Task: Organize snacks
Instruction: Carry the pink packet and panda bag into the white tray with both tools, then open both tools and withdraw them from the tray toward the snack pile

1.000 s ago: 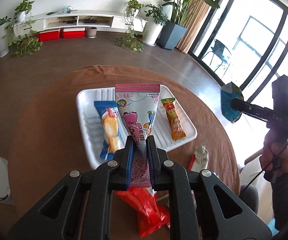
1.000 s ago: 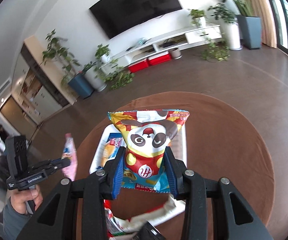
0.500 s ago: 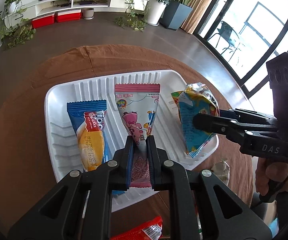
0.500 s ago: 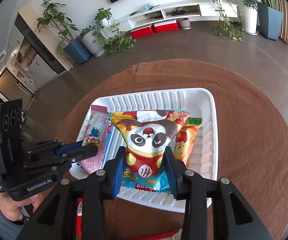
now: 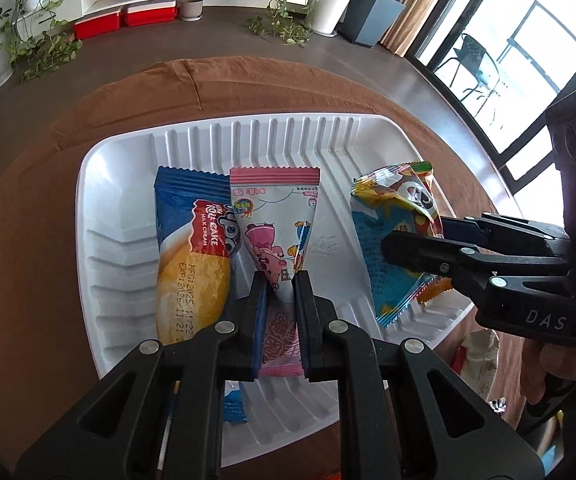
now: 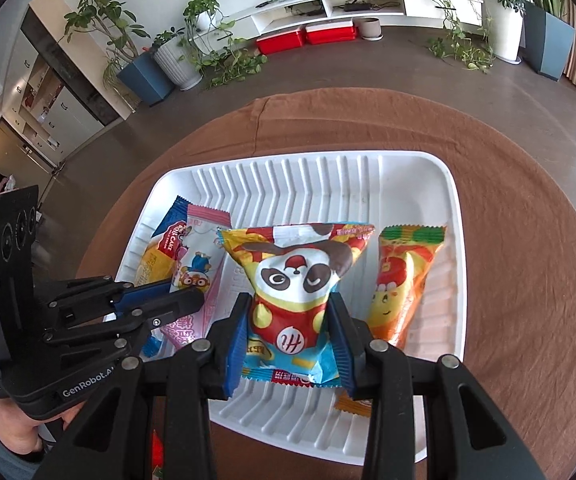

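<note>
My left gripper [image 5: 280, 280] is clamped on the tail of a pink packet [image 5: 274, 220], held low over the white tray [image 5: 248, 132] on the brown-clothed desk [image 5: 28, 220], just right of a blue cake bar [image 5: 192, 248] lying in the tray. My right gripper [image 6: 289, 320] squeezes a puffy panda packet [image 6: 297, 272] above the tray, between the pink packet and an orange packet [image 6: 403, 280] resting at the tray's right side. I judge both should be lowered until flat in their own gaps, then let go, so nothing overlaps. The blue bar reads "ROLL CAKE MILK CREAM"; the gripper housings read "DAS" and "GenRobot.AI"
</note>
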